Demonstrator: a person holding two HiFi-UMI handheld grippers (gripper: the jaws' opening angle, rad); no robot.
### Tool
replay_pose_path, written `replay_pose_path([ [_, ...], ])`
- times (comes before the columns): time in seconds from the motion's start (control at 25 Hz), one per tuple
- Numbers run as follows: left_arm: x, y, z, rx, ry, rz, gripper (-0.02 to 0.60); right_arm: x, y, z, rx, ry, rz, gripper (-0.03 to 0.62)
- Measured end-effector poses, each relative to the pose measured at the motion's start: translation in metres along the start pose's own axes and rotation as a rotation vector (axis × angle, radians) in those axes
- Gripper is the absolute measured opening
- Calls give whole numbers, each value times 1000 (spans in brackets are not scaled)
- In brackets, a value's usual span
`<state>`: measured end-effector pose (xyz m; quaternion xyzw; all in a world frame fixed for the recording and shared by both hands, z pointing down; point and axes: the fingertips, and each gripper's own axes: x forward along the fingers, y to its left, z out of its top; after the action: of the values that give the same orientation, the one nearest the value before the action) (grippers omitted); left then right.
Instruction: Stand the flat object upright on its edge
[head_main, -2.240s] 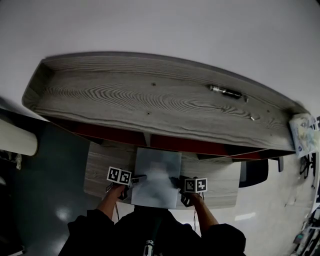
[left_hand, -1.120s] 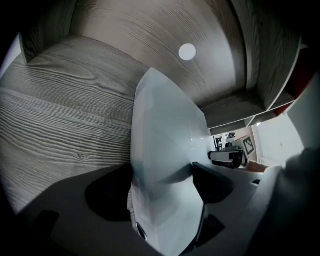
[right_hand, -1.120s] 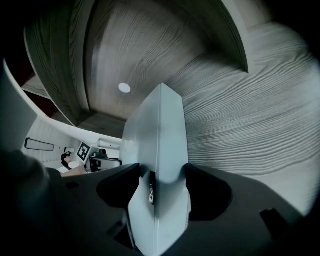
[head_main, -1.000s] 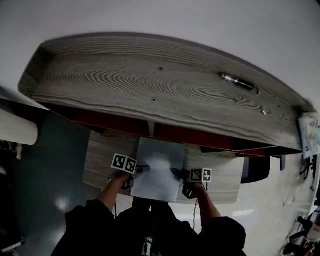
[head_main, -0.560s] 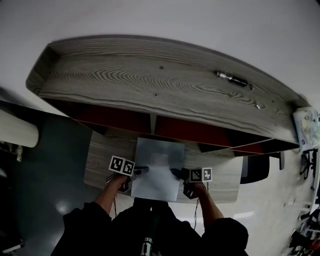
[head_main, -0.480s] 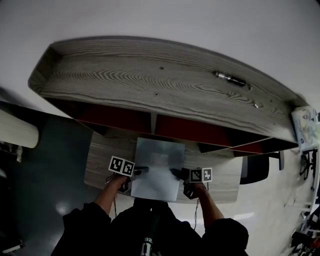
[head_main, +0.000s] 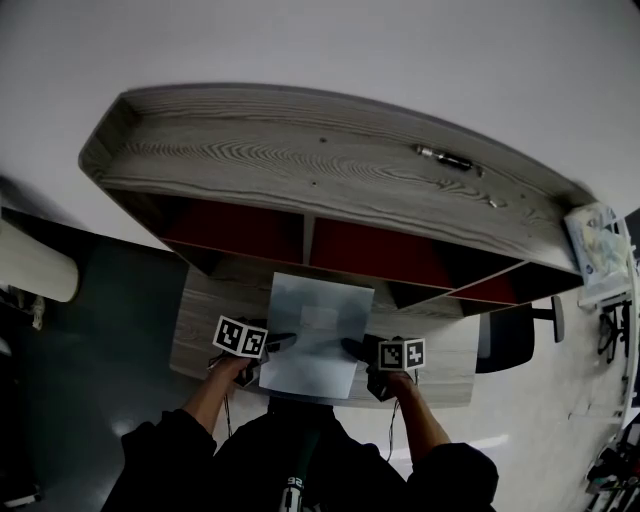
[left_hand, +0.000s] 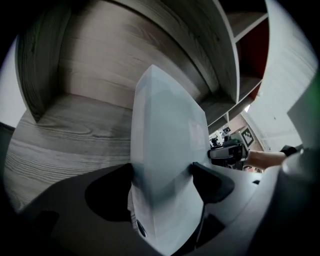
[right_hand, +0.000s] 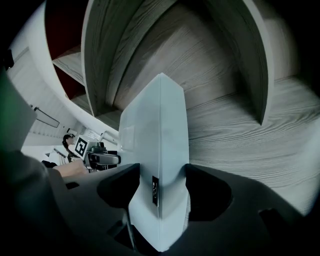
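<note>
Two jaw sets are clamping one pale flat panel: left hand-held gripper pinching its left edge, right hand-held gripper pinching its right, over the counter, before the shelf.

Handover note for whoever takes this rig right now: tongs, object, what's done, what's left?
Left tongs: shut on the left edge of the grey panel.
Right tongs: shut on its right edge.
Grey panel: over the lower desk, in front of the shelf unit, broad face towards the head view.
Done: two-sided grasp.
Left: tip it onto one edge, steady it, release.
</note>
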<state>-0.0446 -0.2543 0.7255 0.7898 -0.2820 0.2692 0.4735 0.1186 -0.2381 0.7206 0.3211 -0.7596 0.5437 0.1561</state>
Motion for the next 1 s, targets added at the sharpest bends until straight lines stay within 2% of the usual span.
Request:
replay_pose_path([
  [0.56,-29,-22,28,215,-129,52,374,-20,29,18,-182,-56,-28,259],
  [1.0,-49,-33,45,415,-174,106,374,-34,52,33,-416,-106,-110,259],
])
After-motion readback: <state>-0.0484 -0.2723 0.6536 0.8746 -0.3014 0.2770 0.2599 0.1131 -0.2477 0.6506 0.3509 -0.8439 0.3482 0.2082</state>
